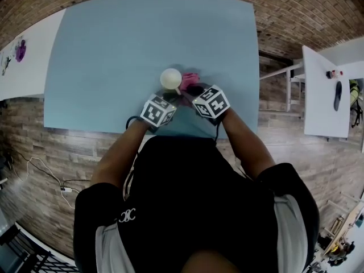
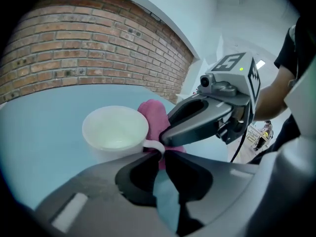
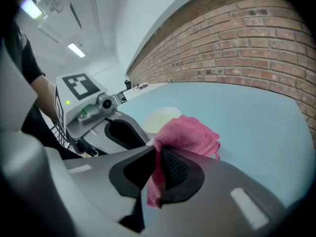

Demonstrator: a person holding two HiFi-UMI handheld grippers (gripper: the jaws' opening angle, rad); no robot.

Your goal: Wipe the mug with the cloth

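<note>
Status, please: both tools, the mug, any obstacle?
Left tool shut on mug handle. Right tool shut on pink cloth, beside mug. Mug upright on blue table. Nothing in the way.

The pale blue worktop (image 1: 114, 50) takes up the upper middle of the head view, with brick-patterned floor (image 1: 57, 135) showing round its edges. One white mug (image 1: 170, 78) sits upright on it, down near the lower edge, a bit right of centre.

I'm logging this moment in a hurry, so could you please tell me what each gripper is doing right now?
Left gripper: closed on the white ceramic mug, by its handle.
Right gripper: closed on the pink terry cloth.
</note>
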